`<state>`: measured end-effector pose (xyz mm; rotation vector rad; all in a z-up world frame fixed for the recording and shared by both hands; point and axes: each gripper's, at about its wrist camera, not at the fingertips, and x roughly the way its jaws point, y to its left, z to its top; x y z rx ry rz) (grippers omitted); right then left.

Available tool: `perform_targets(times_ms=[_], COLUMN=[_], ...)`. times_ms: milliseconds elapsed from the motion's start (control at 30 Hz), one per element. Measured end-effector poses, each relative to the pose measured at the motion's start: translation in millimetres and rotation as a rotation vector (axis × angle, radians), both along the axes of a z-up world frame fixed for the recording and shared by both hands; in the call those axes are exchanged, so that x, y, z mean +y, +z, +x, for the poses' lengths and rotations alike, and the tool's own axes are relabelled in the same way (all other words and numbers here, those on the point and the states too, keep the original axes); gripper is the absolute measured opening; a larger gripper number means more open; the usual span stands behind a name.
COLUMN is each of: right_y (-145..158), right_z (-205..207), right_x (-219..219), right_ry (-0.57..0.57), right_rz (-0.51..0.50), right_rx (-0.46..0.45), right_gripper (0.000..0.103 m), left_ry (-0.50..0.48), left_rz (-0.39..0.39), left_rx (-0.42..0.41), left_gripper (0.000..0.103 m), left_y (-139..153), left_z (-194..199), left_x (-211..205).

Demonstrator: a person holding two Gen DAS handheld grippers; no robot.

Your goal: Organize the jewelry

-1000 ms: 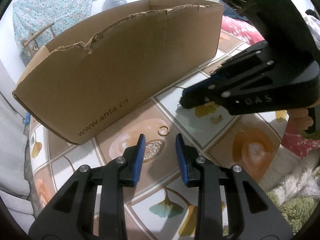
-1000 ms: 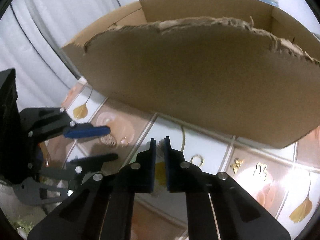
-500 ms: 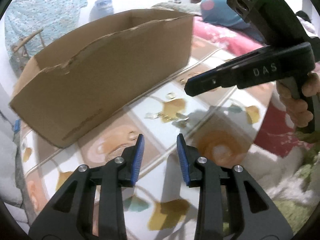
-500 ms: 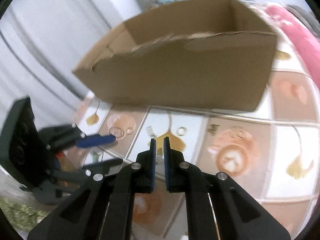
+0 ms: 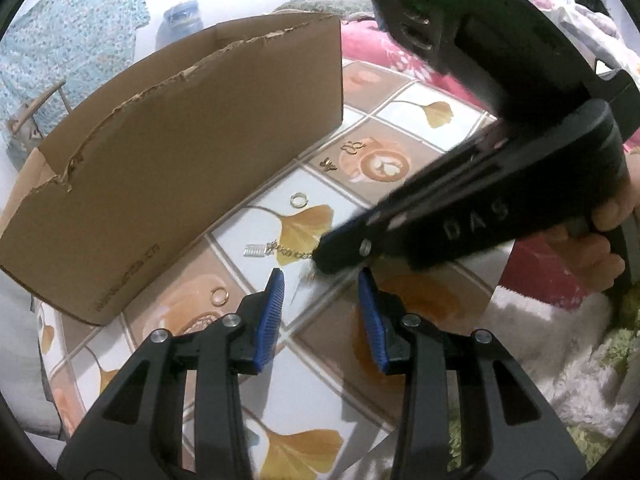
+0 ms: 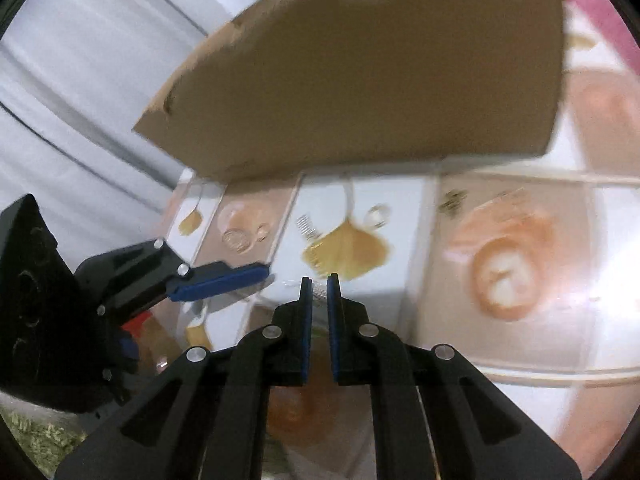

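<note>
Right claw (image 6: pixel 318 280), nearly closed, should pinch the gold chain (image 5: pixel 294 252) low at frame center; left claw (image 5: pixel 320 280) gapes empty.

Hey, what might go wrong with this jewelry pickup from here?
1. The right gripper is at one end of the chain; a thin chain may slip out or drag its silver clasp.
2. The ring lies loose nearby and might get knocked.
3. The open left gripper sits close, so the two could collide.
</note>
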<state>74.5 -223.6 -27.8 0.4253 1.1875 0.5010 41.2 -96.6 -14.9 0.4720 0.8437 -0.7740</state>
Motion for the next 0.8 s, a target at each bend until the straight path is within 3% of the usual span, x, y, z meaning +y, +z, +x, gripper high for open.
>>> perform_targets(times_ms=[133, 233, 433, 533, 600, 800], right_y=[1.9, 12.4, 25.2, 26.9, 26.0, 25.6], right_z=[-0.6, -4.2, -8.5, -8.3, -6.2, 1.5], right_x=[-1.0, -24.8, -39.2, -38.9, -32.8, -19.2], right_ry=[0.008, -0.061, -0.116, -0.110, -0.099, -0.046], right_rz=[0.034, 0.068, 0.030, 0.015, -0.004, -0.053], right_rx=[-0.011, -0.030, -0.052, -0.055, -0.058, -0.070], right_gripper=[0.008, 0.008, 0.008, 0.008, 0.008, 0.009], left_ry=[0.016, 0.020, 0.009, -0.005, -0.009, 0.007], left_rz=[0.011, 0.006, 0.023, 0.017, 0.015, 0.017], left_rx=[0.006, 0.004, -0.012, -0.006, 0.003, 0.009], left_gripper=[0.038, 0.037, 0.036, 0.024, 0.009, 0.005], left_y=[-2.0, -2.9, -7.3, -9.2, -9.9, -8.1], left_z=[1.5, 4.8, 11.6, 11.0, 8.8, 4.3], left_x=[4.2, 4.6, -0.6, -1.0, 0.8, 6.9])
